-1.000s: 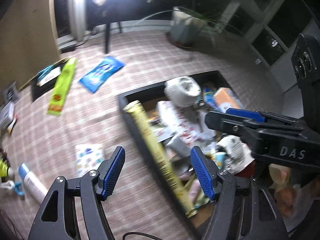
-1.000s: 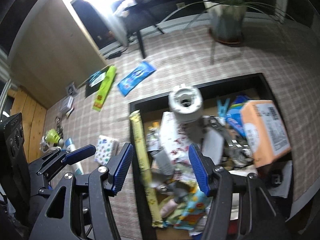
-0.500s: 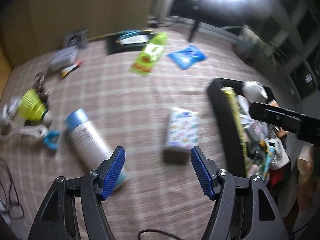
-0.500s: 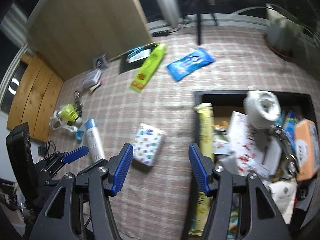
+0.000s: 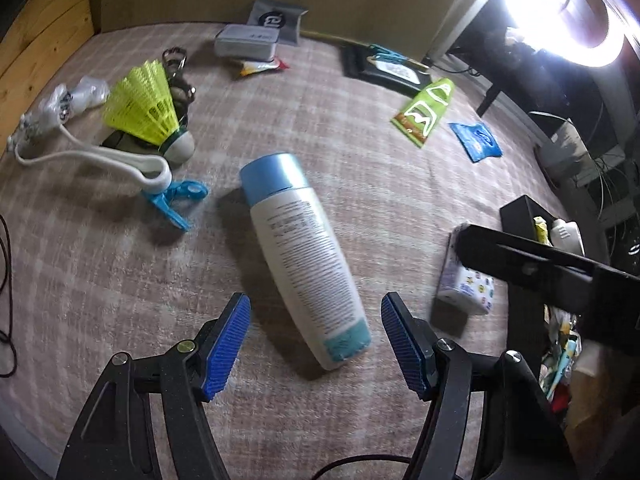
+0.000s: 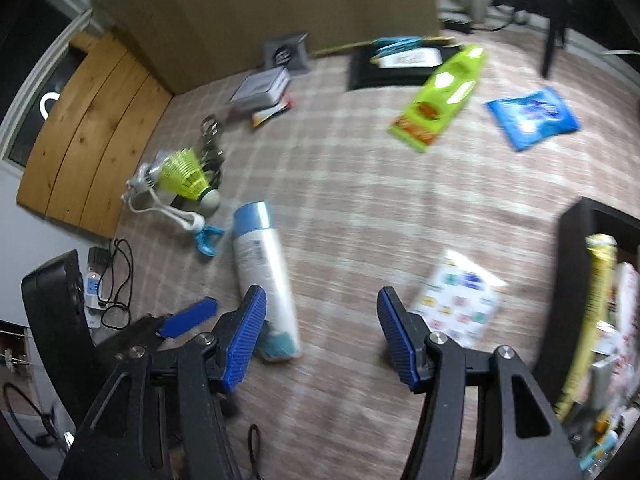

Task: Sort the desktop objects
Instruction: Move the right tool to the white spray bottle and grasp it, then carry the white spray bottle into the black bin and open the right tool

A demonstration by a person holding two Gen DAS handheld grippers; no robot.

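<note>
A white bottle with a blue cap (image 5: pixel 301 257) lies on the checked cloth; it also shows in the right wrist view (image 6: pixel 263 276). My left gripper (image 5: pixel 316 342) is open and empty, its blue pads either side of the bottle's lower end, above it. My right gripper (image 6: pixel 322 338) is open and empty over bare cloth, between the bottle and a patterned tissue pack (image 6: pixel 460 300). The tissue pack (image 5: pixel 466 288) also lies right of the bottle in the left wrist view. A black box (image 6: pixel 576 264) full of items stands at the right.
A yellow shuttlecock (image 5: pixel 146 108), a white cable (image 5: pixel 100 156) and a blue clip (image 5: pixel 178 200) lie at the left. A green packet (image 5: pixel 426 112), a blue packet (image 5: pixel 476 140), a grey box (image 5: pixel 246 42) and a black tray (image 5: pixel 384 70) lie further back. A wooden wall bounds the far side.
Both grippers swung left, away from the black box. The left one now hangs over the white bottle, which has come close between its pads. Both stayed open.
</note>
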